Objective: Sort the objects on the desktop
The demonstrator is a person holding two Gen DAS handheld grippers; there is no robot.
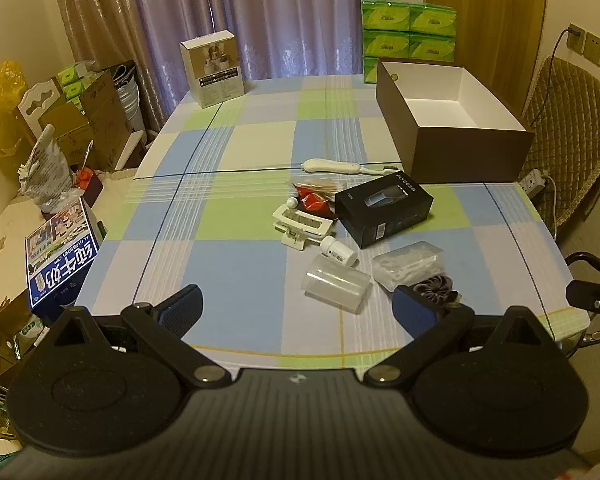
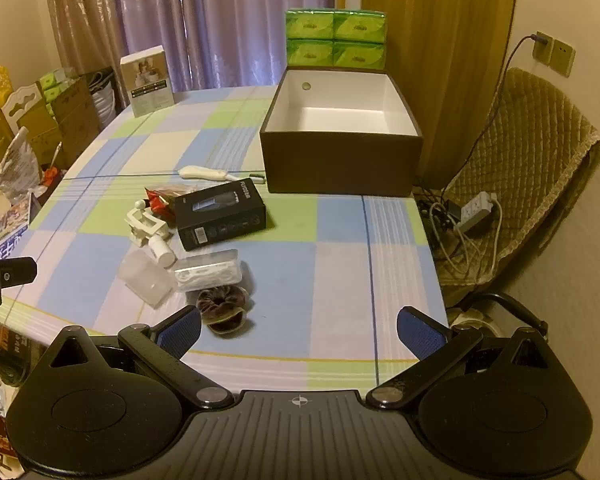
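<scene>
Both grippers, left (image 1: 296,308) and right (image 2: 299,330), are held with fingers wide apart; nothing is gripped or touched. The clutter is grouped mid-table: black box (image 2: 220,214) marked "FLYCO", clear cup (image 2: 146,278), white bottle (image 2: 162,250), scrunchie (image 2: 222,300) nearest the right gripper. The open brown box (image 2: 340,160) is set at the far right edge. Bare tablecloth (image 2: 340,264) is seen between clutter and right edge.

Dim, warm yellowish indoor light tinted both views; fisheye bending curved the edges, corners vignetted dark, shadows soft.
</scene>
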